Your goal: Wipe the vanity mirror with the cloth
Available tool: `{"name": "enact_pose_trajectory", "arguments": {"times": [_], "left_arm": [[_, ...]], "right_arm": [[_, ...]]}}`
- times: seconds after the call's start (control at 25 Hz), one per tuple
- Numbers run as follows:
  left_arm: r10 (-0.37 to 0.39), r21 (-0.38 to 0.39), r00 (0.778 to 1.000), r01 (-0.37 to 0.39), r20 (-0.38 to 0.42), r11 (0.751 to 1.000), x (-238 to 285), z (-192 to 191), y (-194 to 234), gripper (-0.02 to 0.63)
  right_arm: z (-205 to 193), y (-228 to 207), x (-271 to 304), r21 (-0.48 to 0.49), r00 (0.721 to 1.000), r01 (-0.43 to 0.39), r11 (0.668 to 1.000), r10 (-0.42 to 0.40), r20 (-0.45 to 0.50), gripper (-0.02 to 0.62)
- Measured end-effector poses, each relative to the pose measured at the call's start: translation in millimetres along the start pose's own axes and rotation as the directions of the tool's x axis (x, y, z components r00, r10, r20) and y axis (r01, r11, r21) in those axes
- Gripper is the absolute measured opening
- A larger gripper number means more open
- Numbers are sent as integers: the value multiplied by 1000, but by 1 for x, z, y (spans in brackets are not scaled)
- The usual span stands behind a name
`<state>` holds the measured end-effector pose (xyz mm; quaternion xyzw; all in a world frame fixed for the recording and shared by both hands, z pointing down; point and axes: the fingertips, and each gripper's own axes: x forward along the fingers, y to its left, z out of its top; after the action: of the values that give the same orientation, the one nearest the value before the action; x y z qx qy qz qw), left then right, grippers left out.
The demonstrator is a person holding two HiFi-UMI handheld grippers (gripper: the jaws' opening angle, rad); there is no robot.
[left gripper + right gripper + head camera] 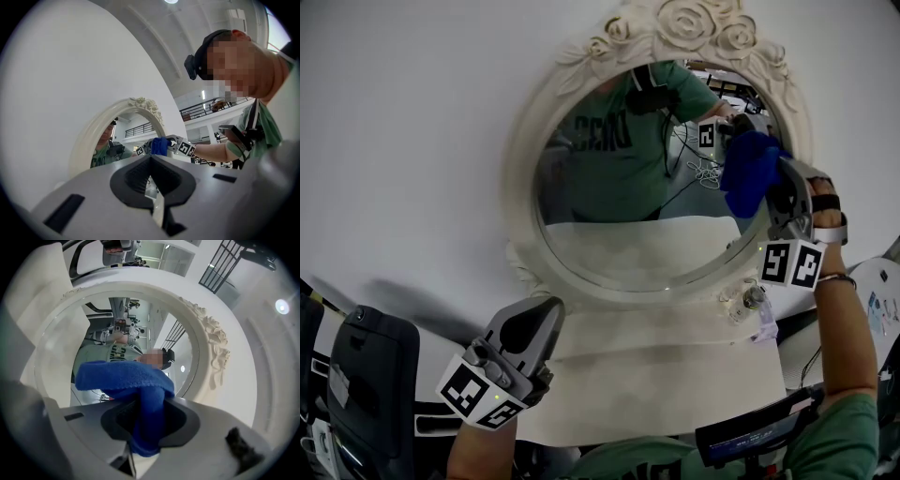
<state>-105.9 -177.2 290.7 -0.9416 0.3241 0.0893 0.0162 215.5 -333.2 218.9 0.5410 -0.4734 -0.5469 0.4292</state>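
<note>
Closest to me, at 7 o'clock in the head view, my left gripper [532, 321] is held low. Its fingers are pressed together with nothing between them, and its own view shows the two pads meeting along a thin line. It points up toward the vanity mirror [522, 178] but is well apart from it.

Past it, the pale worktop [656, 384] runs up to the foot of the mirror. A small bottle [753, 298] stands near the frame's base at about 4 o'clock.

Further on, at 2 o'clock, my right gripper [766, 178] is raised to the glass with its fingers clamped on the blue cloth [748, 173]. In the right gripper view the cloth runs down between the fingers and bunches out ahead of the tips in a thick fold. As far as I can tell, that fold lies against the glass at the mirror's 3 o'clock edge, just inside the frame, where it meets its own reflection.

The mirror is oval and upright, with a cream frame carved with roses at 12 o'clock. It reflects a person in a green shirt. Behind it is a plain white wall [412, 112].
</note>
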Motion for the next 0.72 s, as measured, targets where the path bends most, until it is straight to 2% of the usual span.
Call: {"name": "enact_pose_trajectory", "arguments": {"times": [0.16, 0.28, 0.52, 0.72], "left_arm": [[5, -2, 1000, -5, -1, 1000, -3, 0, 1, -3], [9, -10, 1000, -9, -4, 1000, -4, -2, 3, -3], [12, -15, 1000, -12, -5, 1000, -3, -4, 5, -3], [11, -18, 1000, -11, -8, 1000, -4, -5, 6, -3]], "right_arm": [[12, -3, -1, 61, 1000, -11, 998, 12, -10, 107], [64, -4, -7, 101, 992, -20, 995, 7, 130, 107], [211, 5, -8, 86, 915, -62, 994, 23, 402, 107], [307, 18, -8, 22, 854, -75, 997, 53, 518, 108]]}}
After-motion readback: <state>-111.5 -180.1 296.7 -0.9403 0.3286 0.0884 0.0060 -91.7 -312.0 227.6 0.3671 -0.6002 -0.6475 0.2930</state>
